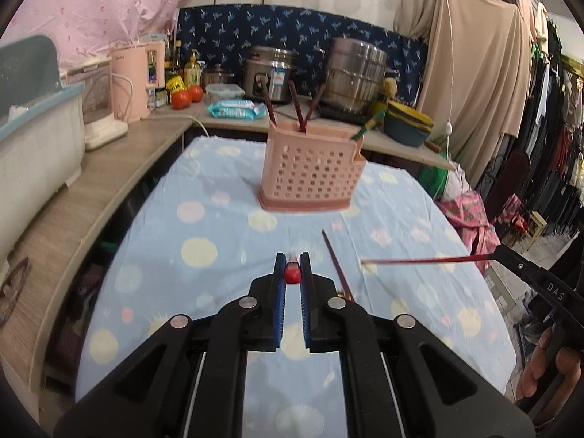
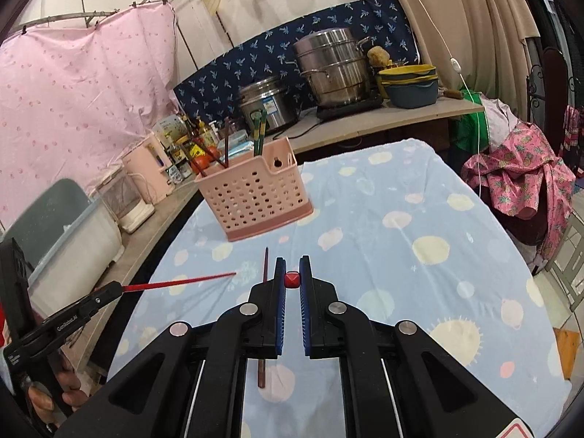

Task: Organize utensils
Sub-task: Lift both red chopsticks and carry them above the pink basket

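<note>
A pink perforated utensil basket (image 1: 310, 175) (image 2: 255, 197) stands on the blue spotted tablecloth (image 1: 204, 226), with dark chopsticks and a green-handled utensil upright in it. My left gripper (image 1: 293, 259) (image 2: 116, 286) is shut on a red chopstick (image 1: 293, 273) (image 2: 182, 283), held above the cloth in front of the basket. My right gripper (image 2: 292, 261) (image 1: 500, 253) is shut on a second red chopstick (image 2: 292, 279) (image 1: 419, 261), whose tip points toward the left one. One dark brown chopstick (image 1: 337, 266) (image 2: 265, 266) lies loose on the cloth between the two grippers.
A wooden counter (image 1: 109, 182) wraps the left and far sides, carrying a white bin (image 1: 33, 146), a pink kettle (image 1: 135, 80), tomatoes, bottles, a rice cooker (image 1: 270, 76) and a steel steamer pot (image 1: 354, 73). Hanging clothes and a pink bundle (image 2: 522, 171) crowd the right side.
</note>
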Tool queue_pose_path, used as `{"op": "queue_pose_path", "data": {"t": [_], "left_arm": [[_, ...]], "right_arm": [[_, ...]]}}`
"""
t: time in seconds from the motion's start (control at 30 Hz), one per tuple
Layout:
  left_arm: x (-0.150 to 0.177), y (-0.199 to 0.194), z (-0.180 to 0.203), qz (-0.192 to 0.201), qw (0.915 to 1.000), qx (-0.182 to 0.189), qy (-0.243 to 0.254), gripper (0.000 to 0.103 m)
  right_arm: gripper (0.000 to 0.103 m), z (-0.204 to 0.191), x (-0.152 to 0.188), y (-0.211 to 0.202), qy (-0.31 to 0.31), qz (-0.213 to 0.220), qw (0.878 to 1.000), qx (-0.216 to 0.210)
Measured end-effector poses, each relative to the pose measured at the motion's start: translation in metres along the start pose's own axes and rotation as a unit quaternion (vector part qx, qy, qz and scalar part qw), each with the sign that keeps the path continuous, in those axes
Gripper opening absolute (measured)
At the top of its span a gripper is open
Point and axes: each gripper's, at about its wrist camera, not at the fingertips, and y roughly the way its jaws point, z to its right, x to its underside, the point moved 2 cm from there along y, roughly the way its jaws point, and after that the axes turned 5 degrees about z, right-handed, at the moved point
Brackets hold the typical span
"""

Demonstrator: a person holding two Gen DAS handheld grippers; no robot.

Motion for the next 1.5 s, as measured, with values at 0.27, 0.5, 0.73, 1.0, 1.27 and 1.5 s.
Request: {"op": "queue_pose_path", "data": {"t": [0.27,0.5,0.73,1.0,1.27,1.5], "left_arm": [[-0.053,0.014,-0.007,0.040,0.9991,-0.001,-0.011,0.007],[-0.103,0.021,-0.002,0.078,0.9968,0.005,-0.014,0.007],[-0.157,0.024,0.005,0.130,0.9914,0.009,-0.013,0.007],[-0.222,0.034,0.005,0.196,0.9803,0.006,-0.020,0.007],[-0.250,0.071,-0.001,0.208,0.9779,-0.004,-0.020,0.007],[-0.238,0.105,-0.008,0.179,0.9837,-0.010,-0.019,0.007]], "right_arm": [[0.007,-0.002,-0.046,0.013,0.003,0.030,0.999,-0.023],[0.007,-0.011,-0.090,0.025,0.009,0.061,0.997,-0.050],[0.007,-0.027,-0.139,0.041,0.010,0.107,0.991,-0.073],[0.007,-0.054,-0.195,0.065,0.009,0.168,0.981,-0.096],[0.007,-0.061,-0.230,0.114,0.027,0.193,0.976,-0.093],[0.007,-0.054,-0.223,0.166,0.023,0.159,0.985,-0.068]]}}
